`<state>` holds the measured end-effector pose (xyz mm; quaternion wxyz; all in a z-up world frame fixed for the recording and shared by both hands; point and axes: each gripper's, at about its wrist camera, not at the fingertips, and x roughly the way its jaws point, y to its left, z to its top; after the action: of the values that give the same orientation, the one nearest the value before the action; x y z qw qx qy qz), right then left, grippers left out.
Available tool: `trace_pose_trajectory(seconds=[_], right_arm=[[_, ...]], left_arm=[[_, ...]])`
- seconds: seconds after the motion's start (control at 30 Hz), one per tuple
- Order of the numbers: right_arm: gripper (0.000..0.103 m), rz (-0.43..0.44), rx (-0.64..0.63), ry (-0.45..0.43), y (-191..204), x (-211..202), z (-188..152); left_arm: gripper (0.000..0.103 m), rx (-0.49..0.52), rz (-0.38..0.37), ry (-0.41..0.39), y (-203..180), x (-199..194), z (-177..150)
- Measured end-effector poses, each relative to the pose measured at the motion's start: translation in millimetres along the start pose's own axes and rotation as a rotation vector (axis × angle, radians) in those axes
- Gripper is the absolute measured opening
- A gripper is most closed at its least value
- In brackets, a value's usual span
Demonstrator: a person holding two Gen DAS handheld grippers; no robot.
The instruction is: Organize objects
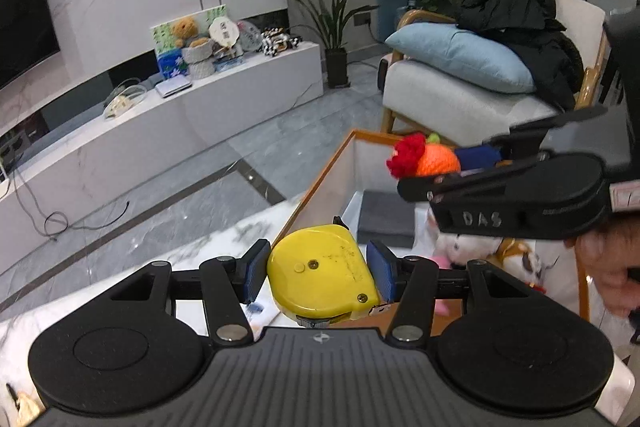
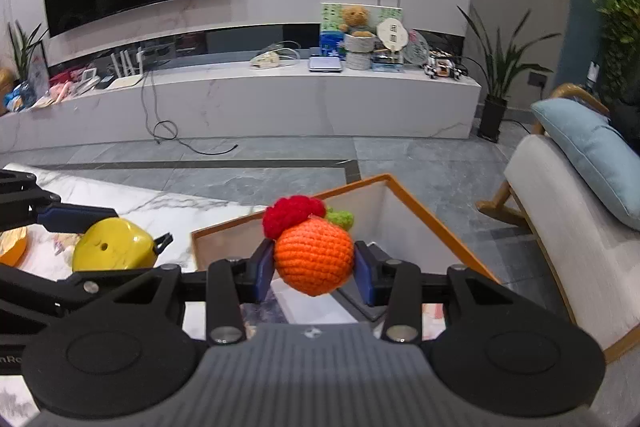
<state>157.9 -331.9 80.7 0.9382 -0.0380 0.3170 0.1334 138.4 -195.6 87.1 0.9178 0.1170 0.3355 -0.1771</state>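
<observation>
Presently, the yellow tape measure point(image 1: 322, 273) sits clamped between the blue fingers point(image 1: 256, 273) of the left gripper point(image 1: 320, 273), held above the marble tabletop point(image 1: 224, 243) just beside the orange-rimmed box point(image 1: 320, 183). The crocheted orange fruit point(image 2: 314, 255), topped with red and green yarn, is gripped by the right gripper point(image 2: 314, 269) over the same box's open interior. Plush toys point(image 1: 480, 251) and a dark flat item lie inside the box. A person's hand point(image 1: 612, 263) holds the right gripper's handle.
</observation>
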Motion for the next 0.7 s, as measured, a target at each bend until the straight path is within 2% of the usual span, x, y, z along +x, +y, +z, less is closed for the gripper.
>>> trace_pose_trajectory(seconds=[0.23,0.47,0.7], right_arm=[[0.043,-0.059,0.088,0.024,-30,6,-2],[0.043,-0.083,0.146,0.033,-46,13,-7],[0.043,-0.092,0.200,0.076,-59,41,-23]], left_arm=[[0.062,0.022,-0.031,-0.001,-17,18,16],[0.062,0.031,-0.051,0.050,-29,47,16],[0.062,0.051,-0.041,0.094,-45,72,11]])
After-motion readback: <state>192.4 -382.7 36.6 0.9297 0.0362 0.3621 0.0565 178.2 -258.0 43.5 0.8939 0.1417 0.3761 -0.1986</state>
